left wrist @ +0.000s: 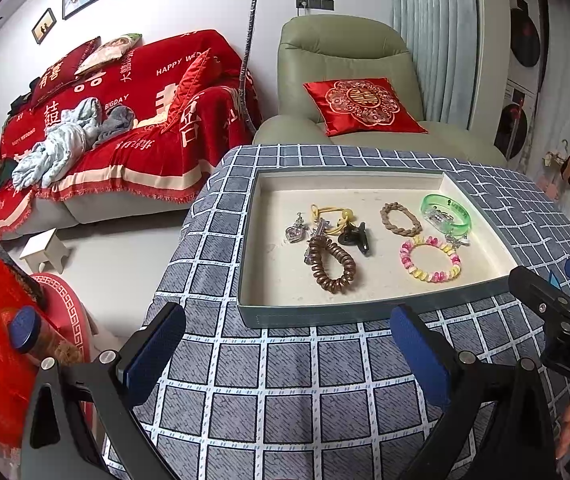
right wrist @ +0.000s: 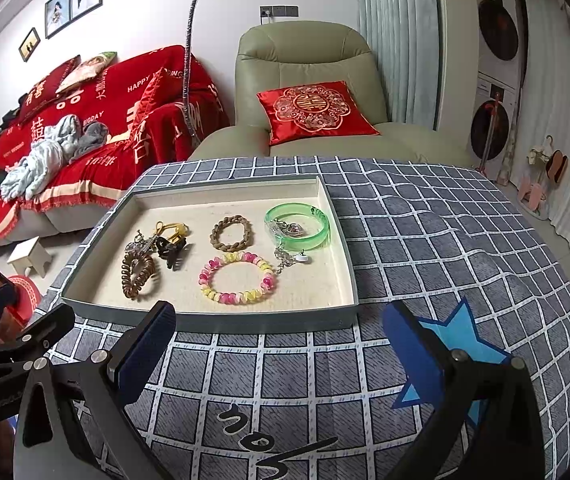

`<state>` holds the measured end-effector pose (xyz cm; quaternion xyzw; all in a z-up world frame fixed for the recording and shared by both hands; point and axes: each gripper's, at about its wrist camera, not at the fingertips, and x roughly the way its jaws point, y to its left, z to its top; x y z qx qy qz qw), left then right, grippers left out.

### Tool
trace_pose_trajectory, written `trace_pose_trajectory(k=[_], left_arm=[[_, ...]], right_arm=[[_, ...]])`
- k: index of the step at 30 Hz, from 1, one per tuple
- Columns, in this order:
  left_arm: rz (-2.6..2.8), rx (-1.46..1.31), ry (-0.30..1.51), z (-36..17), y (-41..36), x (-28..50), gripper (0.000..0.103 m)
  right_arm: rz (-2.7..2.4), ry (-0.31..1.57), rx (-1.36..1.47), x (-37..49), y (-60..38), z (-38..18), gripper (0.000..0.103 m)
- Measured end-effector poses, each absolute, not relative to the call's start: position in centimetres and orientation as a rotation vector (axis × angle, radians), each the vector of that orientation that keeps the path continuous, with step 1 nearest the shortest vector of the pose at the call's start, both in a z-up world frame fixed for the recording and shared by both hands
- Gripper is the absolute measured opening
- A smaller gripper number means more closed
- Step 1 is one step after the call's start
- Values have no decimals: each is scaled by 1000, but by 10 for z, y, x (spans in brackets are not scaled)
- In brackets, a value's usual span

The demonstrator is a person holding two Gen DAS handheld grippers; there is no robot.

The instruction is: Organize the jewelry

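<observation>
A grey-rimmed tray with a cream floor sits on the checked table. In it lie a brown coil band, a black hair clip, a yellow tie, a silver charm, a braided brown bracelet, a green bangle and a pink-yellow bead bracelet. My left gripper is open and empty before the tray's near rim. My right gripper is open and empty, also near the rim.
The table wears a blue-grey checked cloth with a blue star patch. A green armchair with a red cushion stands behind it; a red-covered sofa stands at left. Red items lie on the floor at left.
</observation>
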<state>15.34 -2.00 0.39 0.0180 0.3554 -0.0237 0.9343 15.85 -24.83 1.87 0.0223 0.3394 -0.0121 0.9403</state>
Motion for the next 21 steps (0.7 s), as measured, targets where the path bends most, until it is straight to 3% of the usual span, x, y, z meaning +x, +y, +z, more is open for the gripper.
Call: trace_pose_trajectory(k=[21], left_arm=[[-43,37,732,4,-18,153,103]], right_arm=[[-26,694,41,156,-248,21,103]])
